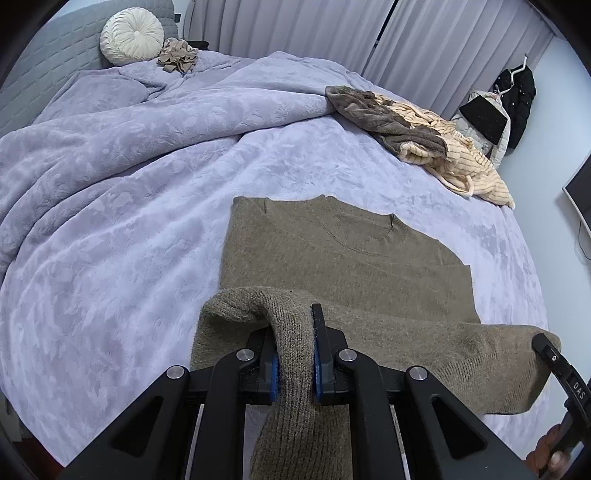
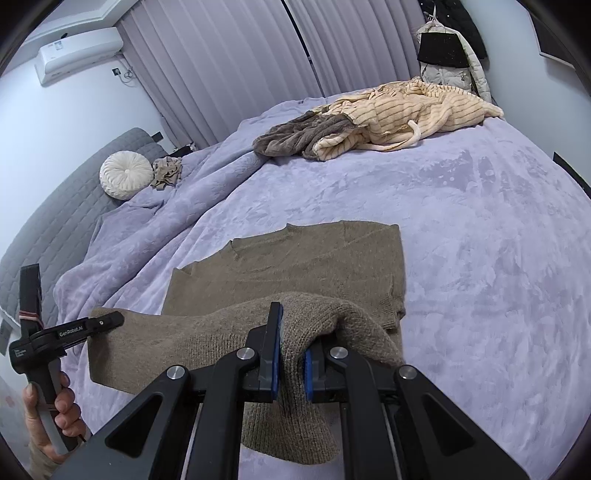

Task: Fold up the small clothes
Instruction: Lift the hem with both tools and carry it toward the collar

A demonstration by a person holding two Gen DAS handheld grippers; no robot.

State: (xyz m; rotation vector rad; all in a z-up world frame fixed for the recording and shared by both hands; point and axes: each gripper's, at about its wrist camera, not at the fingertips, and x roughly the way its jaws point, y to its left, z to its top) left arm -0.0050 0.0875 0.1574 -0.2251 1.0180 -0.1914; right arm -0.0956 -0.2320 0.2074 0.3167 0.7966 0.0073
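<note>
Sweater hem clamped by left gripper and right gripper; "GenRobot.AI" on left; clothes pile at 1 o'clock.

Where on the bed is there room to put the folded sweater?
Bare blanket lies right of the brown sweater, and between it and the striped clothes pile. The left is crowded: bunched duvet, round pillow, crumpled tan garment.

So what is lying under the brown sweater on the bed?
The brown sweater lies on the lilac blanket. Whatever lies beneath its body is hidden.
</note>
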